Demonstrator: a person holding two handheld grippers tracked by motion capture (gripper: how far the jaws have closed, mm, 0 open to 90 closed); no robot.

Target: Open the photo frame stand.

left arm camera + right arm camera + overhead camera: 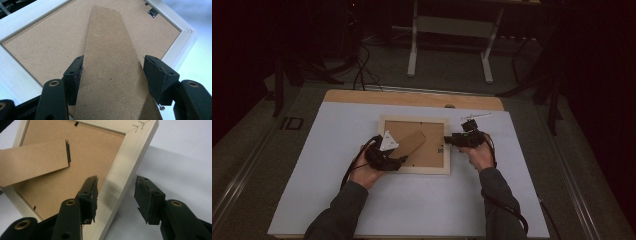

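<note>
1. Cardboard-backed frame (414, 145) lying face down on white board (337, 200), seen from high view; brown stand (412, 145) folded out across the back, long axis running from lower left to upper right. Left gripper (398, 161) at the frame's lower left, over the stand's wide end; right gripper (448, 140) at the frame's right rail. Left hand nearer the stand, right hand nearer the rail.

2. Left gripper view: stand (112, 70) running straight ahead between the jaws, narrowing away toward its hinged end. Left pad touching the stand's edge, right pad seemingly just clear of the other edge; jaws wide, no firm pinch apparent. Frame back (45, 47) beneath, pale rail (185, 37) beyond.

3. Right gripper view: jaws about half open, straddling the pale rail (120, 175); inner pad over the back panel, outer pad over the board, a gap visible on the outer side, so not clamped. Stand (32, 162) off to the upper left, hinge (68, 152) at its end.
</note>
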